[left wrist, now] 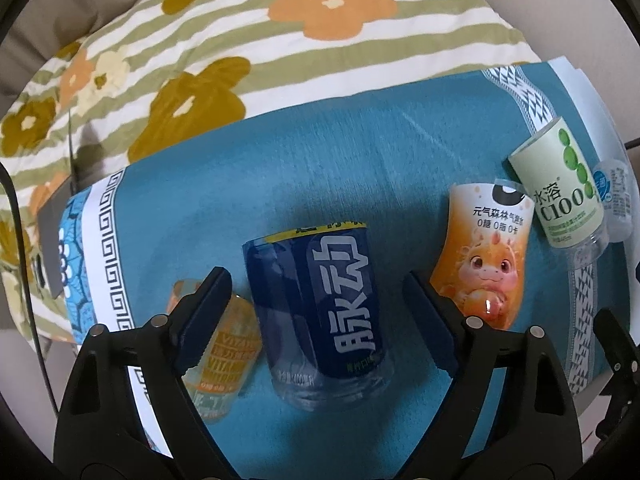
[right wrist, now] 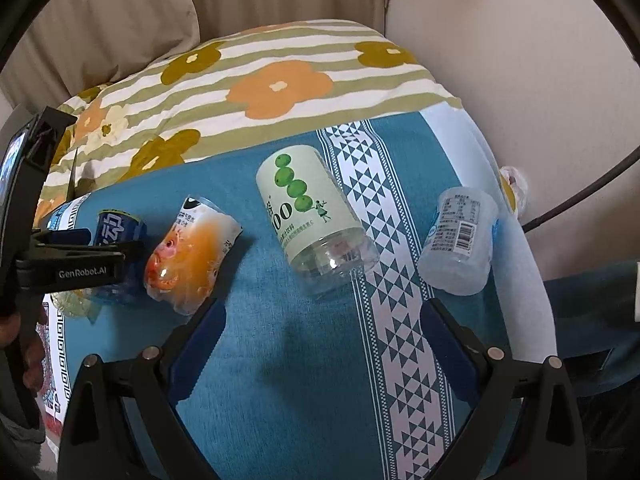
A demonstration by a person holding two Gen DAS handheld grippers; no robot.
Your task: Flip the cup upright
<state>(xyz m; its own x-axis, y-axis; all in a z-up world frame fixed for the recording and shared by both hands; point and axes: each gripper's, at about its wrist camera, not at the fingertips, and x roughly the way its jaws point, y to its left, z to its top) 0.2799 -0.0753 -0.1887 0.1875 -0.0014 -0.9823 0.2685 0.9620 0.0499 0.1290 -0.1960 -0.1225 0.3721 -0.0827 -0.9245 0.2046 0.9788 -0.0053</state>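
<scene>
Several cups cut from plastic bottles stand upside down on a blue cloth [left wrist: 320,168]. A dark blue labelled cup [left wrist: 320,308] sits between the fingers of my open left gripper [left wrist: 320,300], not touching either finger. It also shows in the right wrist view [right wrist: 118,232], partly behind the left gripper. An orange dragon cup [left wrist: 484,256] [right wrist: 188,256] stands to its right. A pale green cup [left wrist: 560,184] [right wrist: 312,220] and a clear white cup [right wrist: 460,240] stand further right. My right gripper [right wrist: 324,328] is open and empty above the cloth, below the green cup.
A yellow vitamin cup [left wrist: 228,356] lies behind my left finger. A striped flower quilt [left wrist: 280,32] covers the far side. The cloth's patterned white band [right wrist: 380,280] runs under the right gripper. A black cable [right wrist: 592,188] hangs at the right.
</scene>
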